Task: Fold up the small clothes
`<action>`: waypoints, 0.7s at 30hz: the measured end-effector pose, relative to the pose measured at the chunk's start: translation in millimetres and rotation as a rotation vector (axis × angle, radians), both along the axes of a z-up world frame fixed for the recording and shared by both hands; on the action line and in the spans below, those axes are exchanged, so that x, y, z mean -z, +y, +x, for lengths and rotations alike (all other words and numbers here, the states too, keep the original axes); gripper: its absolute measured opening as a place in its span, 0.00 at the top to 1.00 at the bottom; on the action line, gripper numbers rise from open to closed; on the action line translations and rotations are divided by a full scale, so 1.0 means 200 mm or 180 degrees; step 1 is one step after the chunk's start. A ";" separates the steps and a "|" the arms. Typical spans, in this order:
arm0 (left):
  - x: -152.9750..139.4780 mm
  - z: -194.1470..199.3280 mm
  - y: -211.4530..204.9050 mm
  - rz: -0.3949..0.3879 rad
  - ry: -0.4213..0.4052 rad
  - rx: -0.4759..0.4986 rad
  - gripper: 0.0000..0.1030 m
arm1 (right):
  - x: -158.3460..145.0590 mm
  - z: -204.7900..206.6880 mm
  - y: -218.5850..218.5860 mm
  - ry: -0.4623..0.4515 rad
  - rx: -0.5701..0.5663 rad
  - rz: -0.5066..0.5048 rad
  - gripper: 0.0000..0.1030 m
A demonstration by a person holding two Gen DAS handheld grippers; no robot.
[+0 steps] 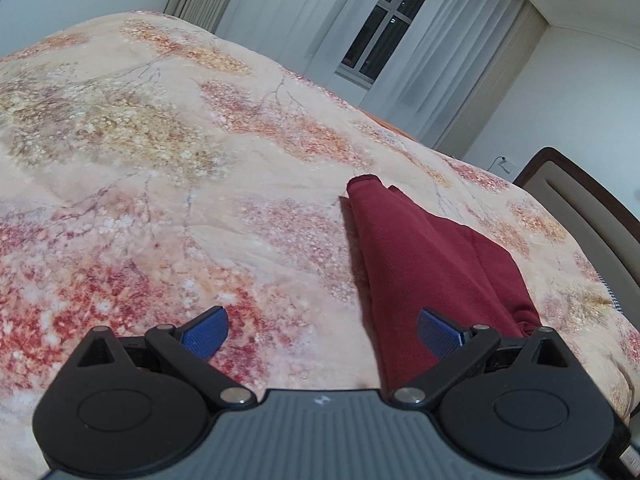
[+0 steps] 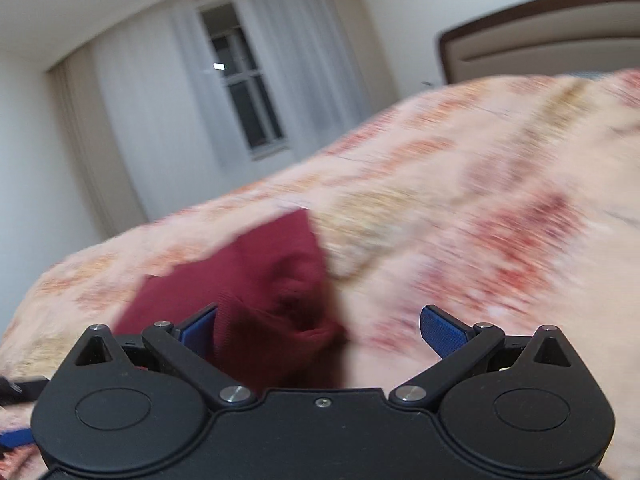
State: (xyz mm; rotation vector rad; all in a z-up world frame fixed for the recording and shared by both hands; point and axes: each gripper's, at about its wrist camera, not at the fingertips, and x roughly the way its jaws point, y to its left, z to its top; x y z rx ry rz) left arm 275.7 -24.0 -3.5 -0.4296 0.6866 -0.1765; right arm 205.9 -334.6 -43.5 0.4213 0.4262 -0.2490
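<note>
In the left wrist view, the left claw (image 1: 322,330) is seen nearest the lens, its blue pads (image 1: 206,330) spread wide with nothing held between them. Just beyond it a dark red garment (image 1: 420,256) is laid on the floral bedspread (image 1: 160,160), bunched into long folds — its near end passes under the right-hand pad, its far end points toward the curtained window (image 1: 380,40). A padded headboard (image 1: 580,208) is seen at the right edge.

In the right wrist view, blurred by motion, the right claw (image 2: 320,328) is likewise spread and empty. The garment (image 2: 260,288) is found crumpled on the bedspread (image 2: 480,200), just ahead of the left-hand pad — whether it is touched there cannot be told. The headboard (image 2: 540,40) is shown at upper right.
</note>
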 end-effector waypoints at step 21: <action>0.10 0.05 -0.31 0.0416 -0.0196 0.0577 0.00 | -0.09 0.05 -0.04 -0.0311 -0.0671 -0.0212 0.00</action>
